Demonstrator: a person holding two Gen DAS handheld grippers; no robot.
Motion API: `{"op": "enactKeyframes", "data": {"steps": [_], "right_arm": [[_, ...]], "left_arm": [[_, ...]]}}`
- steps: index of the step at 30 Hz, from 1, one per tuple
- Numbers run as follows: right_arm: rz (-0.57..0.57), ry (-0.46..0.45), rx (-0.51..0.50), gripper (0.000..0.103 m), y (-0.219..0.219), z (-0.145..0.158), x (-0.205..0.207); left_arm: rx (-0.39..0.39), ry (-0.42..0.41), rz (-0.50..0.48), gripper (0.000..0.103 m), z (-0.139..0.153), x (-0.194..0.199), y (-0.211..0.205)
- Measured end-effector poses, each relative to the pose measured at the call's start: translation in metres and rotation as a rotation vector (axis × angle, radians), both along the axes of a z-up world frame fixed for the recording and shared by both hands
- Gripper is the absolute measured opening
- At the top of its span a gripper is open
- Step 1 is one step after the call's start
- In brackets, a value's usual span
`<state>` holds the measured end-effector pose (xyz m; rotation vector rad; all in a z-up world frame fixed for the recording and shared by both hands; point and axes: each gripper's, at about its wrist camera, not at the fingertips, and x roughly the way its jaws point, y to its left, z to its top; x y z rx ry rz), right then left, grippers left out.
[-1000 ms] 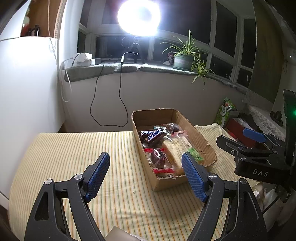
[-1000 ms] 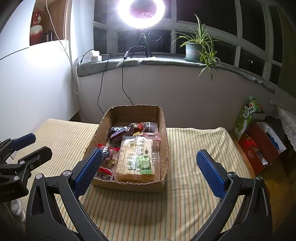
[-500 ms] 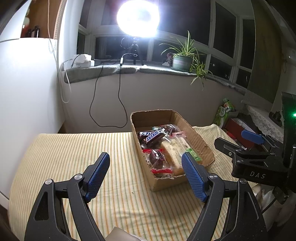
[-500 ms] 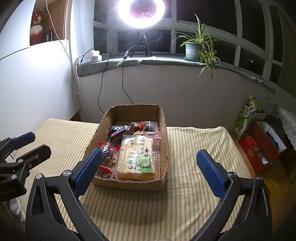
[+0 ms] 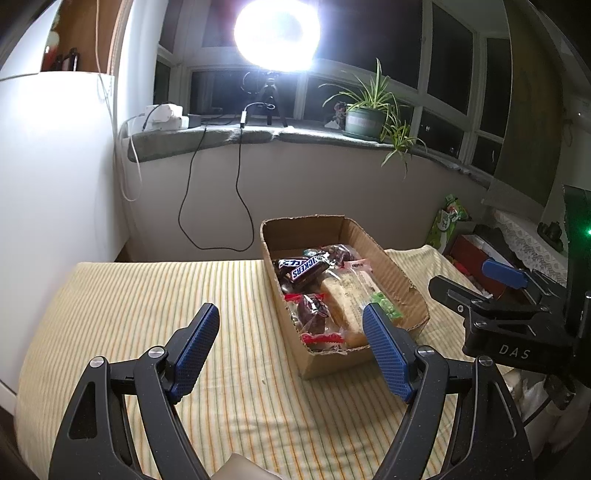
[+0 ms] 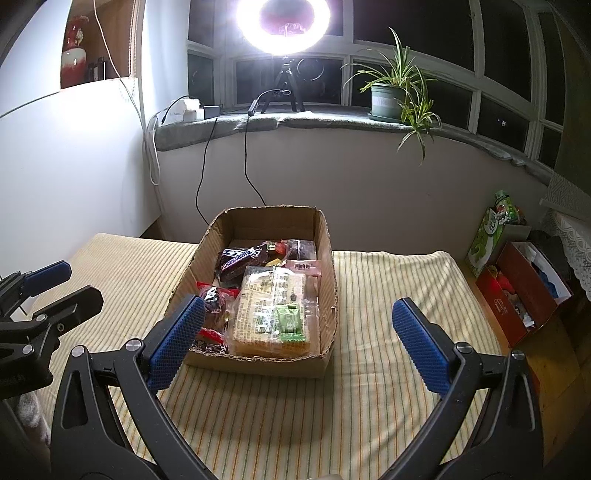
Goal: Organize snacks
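An open cardboard box [image 5: 399,273] [image 6: 328,258] stands on the striped tablecloth and holds several wrapped snacks: a Snickers bar [image 5: 306,266] [image 6: 240,258], a large cracker pack [image 6: 273,310] [image 5: 351,295] with a small green packet [image 6: 290,322] on it, and a dark red-ended sweet [image 5: 314,314]. My left gripper [image 5: 291,343] is open and empty, in front of the box's near left corner. My right gripper [image 6: 299,332] is open and empty, in front of the box's near wall. Each gripper shows at the edge of the other's view.
The yellow striped table [image 6: 388,288] ends at a white wall on the left. A windowsill with a ring light [image 6: 282,22] and a potted plant [image 6: 388,99] runs behind. A red box [image 6: 524,288] and a green bag [image 6: 495,225] sit on the floor right of the table.
The box sits slightly higher and farther in both views, so both grippers have drawn back a little. Both stay open and empty.
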<state>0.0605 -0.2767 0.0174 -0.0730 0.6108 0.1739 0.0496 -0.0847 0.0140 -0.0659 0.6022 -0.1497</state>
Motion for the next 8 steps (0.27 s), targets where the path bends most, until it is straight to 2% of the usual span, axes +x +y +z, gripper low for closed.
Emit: {"op": "enactKeyframes", "data": {"steps": [8], "right_arm": [[0.003,0.015,0.002,0.103,-0.0028,-0.005,0.0036]], "left_arm": [[0.009,-0.005,0.001,0.08,-0.003,0.001,0.0016]]}}
